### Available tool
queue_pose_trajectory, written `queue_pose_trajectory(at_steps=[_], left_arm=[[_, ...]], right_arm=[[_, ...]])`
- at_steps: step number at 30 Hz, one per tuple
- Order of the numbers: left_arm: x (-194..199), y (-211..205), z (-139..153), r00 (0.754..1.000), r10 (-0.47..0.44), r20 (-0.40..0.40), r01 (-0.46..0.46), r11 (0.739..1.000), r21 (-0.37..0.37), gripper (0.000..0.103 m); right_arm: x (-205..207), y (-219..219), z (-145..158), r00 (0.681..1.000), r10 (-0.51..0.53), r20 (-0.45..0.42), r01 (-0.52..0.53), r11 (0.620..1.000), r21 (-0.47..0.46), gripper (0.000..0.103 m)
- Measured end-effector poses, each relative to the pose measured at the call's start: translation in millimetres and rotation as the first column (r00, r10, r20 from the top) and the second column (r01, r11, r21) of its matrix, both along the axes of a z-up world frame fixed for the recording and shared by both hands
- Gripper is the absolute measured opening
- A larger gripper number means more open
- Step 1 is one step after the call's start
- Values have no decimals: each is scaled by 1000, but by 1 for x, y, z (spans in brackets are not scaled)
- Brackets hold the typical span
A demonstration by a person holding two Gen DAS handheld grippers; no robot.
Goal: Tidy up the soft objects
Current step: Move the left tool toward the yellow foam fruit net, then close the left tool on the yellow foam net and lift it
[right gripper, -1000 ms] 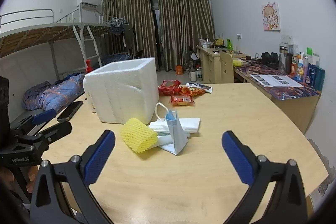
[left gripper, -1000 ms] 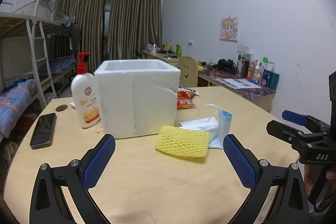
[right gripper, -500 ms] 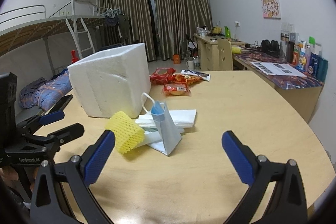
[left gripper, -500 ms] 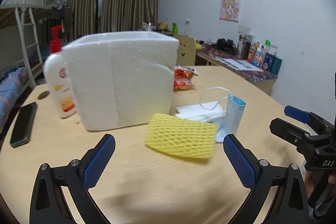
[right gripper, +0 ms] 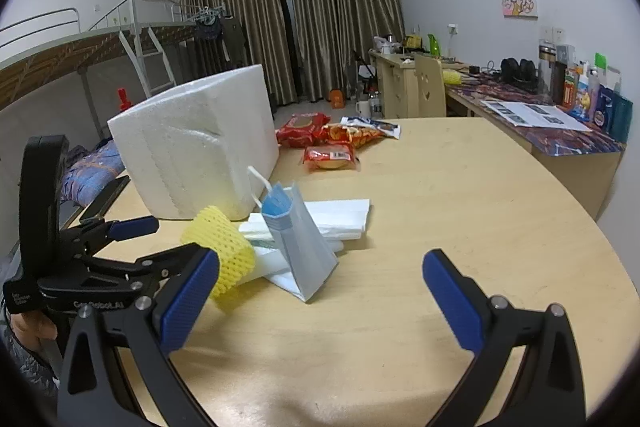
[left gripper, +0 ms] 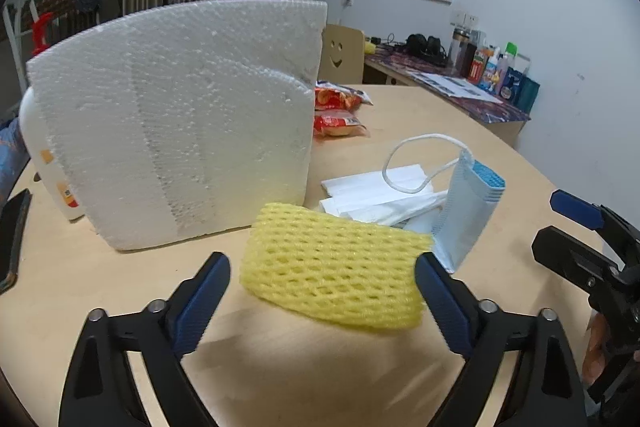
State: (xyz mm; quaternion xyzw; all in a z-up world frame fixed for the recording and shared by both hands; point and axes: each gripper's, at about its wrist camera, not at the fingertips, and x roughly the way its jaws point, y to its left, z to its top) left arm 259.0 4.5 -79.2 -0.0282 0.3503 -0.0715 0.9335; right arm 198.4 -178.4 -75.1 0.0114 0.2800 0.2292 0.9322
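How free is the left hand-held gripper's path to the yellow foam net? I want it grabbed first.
Probably free. The yellow foam net lies between the blue pads of the left hand-held gripper, whose jaws are closing on it. The styrofoam box sits behind, the face mask just beside; neither blocks.

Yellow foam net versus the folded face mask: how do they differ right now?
The yellow foam net lies flat on the table, while the face mask stands up, tent-like. The net is an open yellow mesh sleeve; the mask is pleated pale blue with a white ear loop. The closing left claw brackets the net, not the mask. Both are soft and sit beside the white foam box.
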Motion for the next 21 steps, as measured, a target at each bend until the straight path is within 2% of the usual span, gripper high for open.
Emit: queue_pose_trajectory(at_steps=[9, 11, 17, 19, 21], left_arm=[[17, -8, -19, 996, -26, -81, 28, 999, 29, 67], [20, -6, -22, 994, -37, -105, 38, 999, 8, 64], [24, -3, -24, 993, -26, -119, 26, 1000, 5, 49], [25, -3, -24, 993, -12, -119, 14, 1000, 15, 30], [26, 0, -25, 992, 7, -123, -5, 1000, 15, 16]], right_arm=[[11, 1, -4, 1000, 14, -26, -14, 1000, -7, 103], [13, 1, -5, 999, 16, -32, -16, 1000, -7, 103], [19, 3, -10, 998, 18, -55, -18, 1000, -12, 103], [19, 3, -11, 998, 21, -57, -22, 1000, -12, 103], [19, 4, -11, 998, 21, -58, -22, 1000, -13, 103]])
